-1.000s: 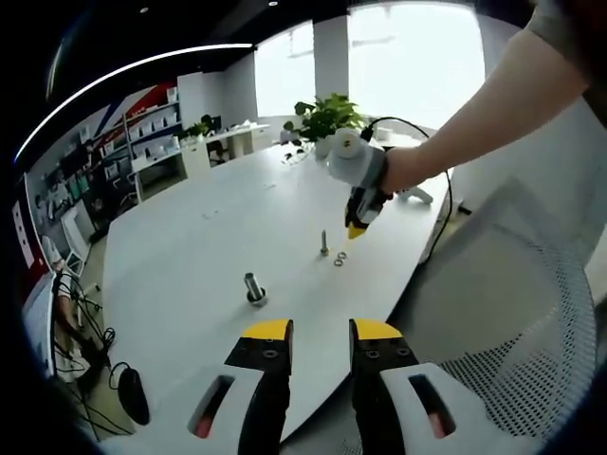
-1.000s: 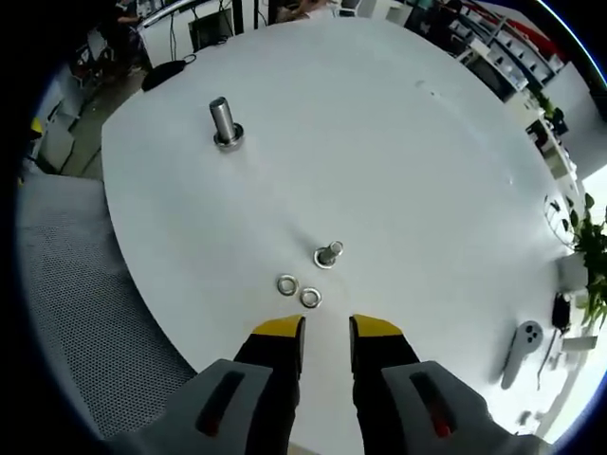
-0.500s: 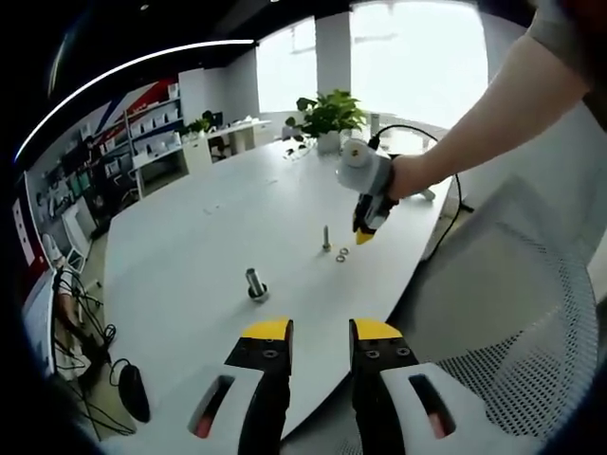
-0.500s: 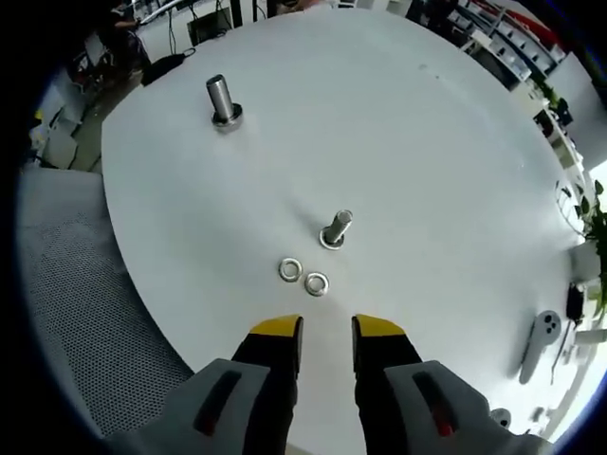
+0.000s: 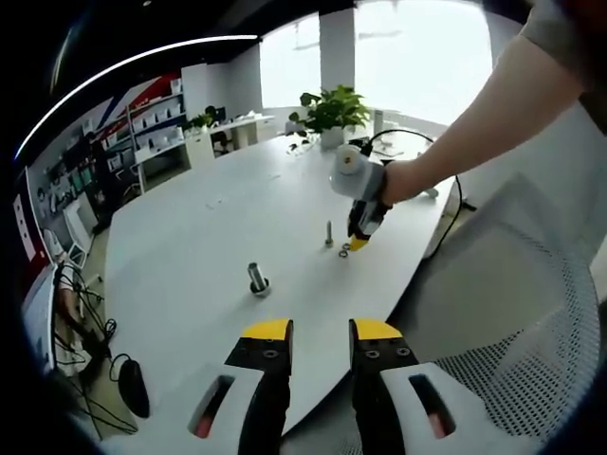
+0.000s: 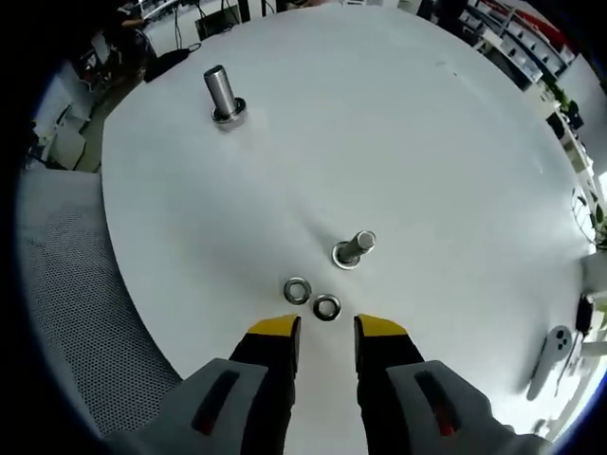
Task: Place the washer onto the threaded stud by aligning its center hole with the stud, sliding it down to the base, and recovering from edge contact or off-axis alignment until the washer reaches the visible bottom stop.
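Observation:
Two metal washers lie side by side on the white table, the left washer [image 6: 297, 290] and the right washer [image 6: 326, 307], just ahead of my right gripper [image 6: 326, 328], which is open with nothing between its yellow-tipped fingers. A thin threaded stud [image 6: 355, 248] stands upright just beyond them. In the left gripper view the same stud [image 5: 329, 234] and washers [image 5: 343, 253] are far off, with the right gripper [image 5: 358, 239] hovering over them. My left gripper [image 5: 319, 332] is open near the table's front edge, holding nothing.
A thicker metal post [image 6: 221, 95] stands on the table [image 6: 427, 171] further left, seen also as a post [image 5: 256, 279] in the left gripper view. A mesh chair [image 6: 76, 313] is beside the table edge. A potted plant [image 5: 329, 109] and a white handle device [image 6: 544, 346] sit at the far end.
My right gripper has dropped closer to the two washers, which now sit nearer its fingertips. The left gripper has stayed where it was.

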A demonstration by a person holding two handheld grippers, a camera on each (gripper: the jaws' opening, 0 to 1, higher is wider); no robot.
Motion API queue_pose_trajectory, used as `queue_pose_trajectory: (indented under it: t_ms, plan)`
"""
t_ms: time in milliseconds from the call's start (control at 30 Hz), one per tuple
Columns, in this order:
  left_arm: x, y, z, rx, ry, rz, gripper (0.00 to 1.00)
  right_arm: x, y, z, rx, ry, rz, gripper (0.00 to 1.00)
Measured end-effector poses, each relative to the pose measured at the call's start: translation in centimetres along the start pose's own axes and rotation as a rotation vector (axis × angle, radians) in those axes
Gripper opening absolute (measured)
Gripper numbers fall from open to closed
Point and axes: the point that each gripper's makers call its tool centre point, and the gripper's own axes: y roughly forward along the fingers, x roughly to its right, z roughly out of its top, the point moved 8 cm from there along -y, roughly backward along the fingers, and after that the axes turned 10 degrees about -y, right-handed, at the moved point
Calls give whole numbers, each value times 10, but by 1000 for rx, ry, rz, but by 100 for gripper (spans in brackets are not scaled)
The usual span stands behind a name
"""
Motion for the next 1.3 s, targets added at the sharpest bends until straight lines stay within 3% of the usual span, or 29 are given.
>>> queue_pose_trajectory:
  t_ms: [967,1133,1300]
  plan:
    - [0,1,-1,-17,2,12,21,3,8,4,-2,-53,59,16]
    - [0,1,-2,-20,5,13,21,7,10,8,-43,-61,74,16]
    - [0,1,-2,-21,6,15,21,5,9,15,-141,-112,76,15]
